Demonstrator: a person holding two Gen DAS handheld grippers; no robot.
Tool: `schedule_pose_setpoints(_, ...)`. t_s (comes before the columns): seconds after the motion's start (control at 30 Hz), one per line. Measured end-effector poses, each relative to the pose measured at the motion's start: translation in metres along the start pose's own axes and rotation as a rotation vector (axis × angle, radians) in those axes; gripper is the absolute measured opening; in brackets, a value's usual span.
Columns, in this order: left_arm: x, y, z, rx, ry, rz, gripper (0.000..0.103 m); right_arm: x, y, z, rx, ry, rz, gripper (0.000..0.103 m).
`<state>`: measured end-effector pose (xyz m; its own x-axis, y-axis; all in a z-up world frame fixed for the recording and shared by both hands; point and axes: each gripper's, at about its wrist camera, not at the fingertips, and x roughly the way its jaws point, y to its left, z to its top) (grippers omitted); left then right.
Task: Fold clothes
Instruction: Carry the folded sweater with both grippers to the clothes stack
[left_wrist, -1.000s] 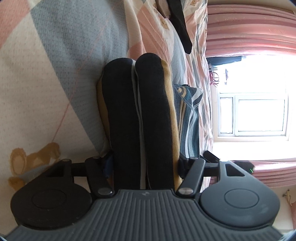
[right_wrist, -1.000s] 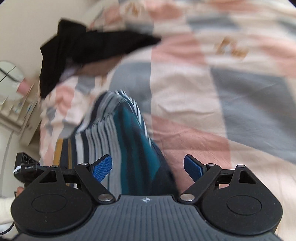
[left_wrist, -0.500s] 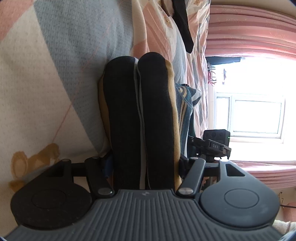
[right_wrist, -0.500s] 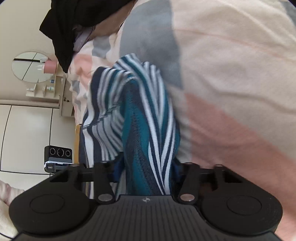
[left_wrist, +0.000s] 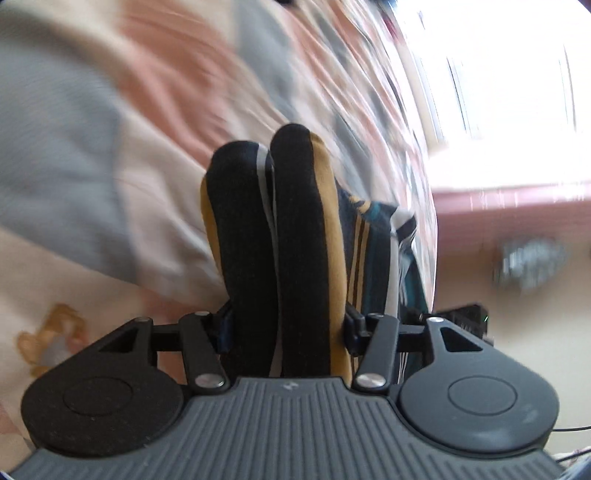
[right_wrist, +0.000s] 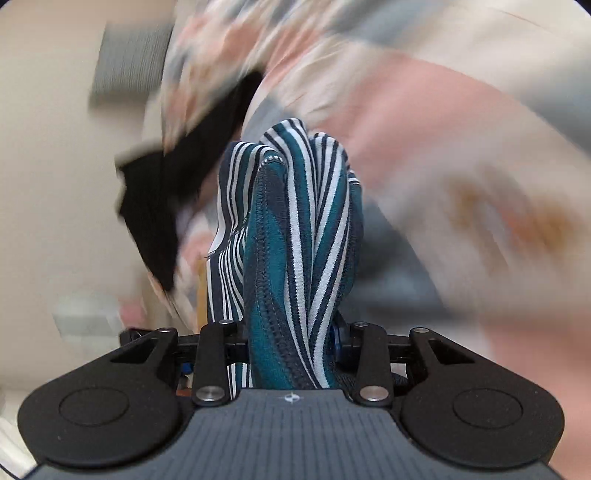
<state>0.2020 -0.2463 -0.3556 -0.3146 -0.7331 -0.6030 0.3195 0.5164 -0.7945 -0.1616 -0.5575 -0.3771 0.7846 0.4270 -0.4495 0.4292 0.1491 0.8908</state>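
A lift-and-carry step of the fold is judged to be in hand: one striped garment (right_wrist: 295, 236) is held by both claws at once, above a patchwork bedcover (left_wrist: 74, 155). The left gripper (left_wrist: 284, 332) is closed tight on a bunched black-and-mustard part of it, and the right gripper (right_wrist: 291, 343) is closed tight on a teal, white and navy part; in each view cloth is seen bulging up between the jaws. Both backgrounds are smeared by blur, so the grippers are taken to be in swift motion. Next, the held edge would have to be carried across and laid flat on the rest of the cloth, with both grips kept level so that no slack bunches. A black garment (right_wrist: 177, 192) lies further up the bed, apart from the striped one. Both grippers are angled down towards the bed.
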Motion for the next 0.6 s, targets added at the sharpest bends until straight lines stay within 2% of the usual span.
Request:
schedule_pose_setpoints(0.1,0.021,-0.040,-0.009,0.138,0.135,0.013,0.048,-0.059,-0.033,-0.074,0.146,-0.196,0.061,0.035)
schedule_pose_setpoints(0.23,0.066,-0.097,-0.045,0.290,0.305,0.011,0.048,-0.127,-0.066,-0.172,0.299,-0.434,0.114,0.035)
schedule_pose_setpoints(0.47,0.168,-0.212,-0.152,0.531,0.577,-0.071,0.048,-0.252,-0.110,-0.323,0.453,-0.871,0.193,0.035)
schedule_pose_setpoints(0.6,0.244,-0.296,-0.232,0.669,0.744,-0.146,0.048,-0.324,-0.122,-0.396,0.494,-1.138,0.178,0.035)
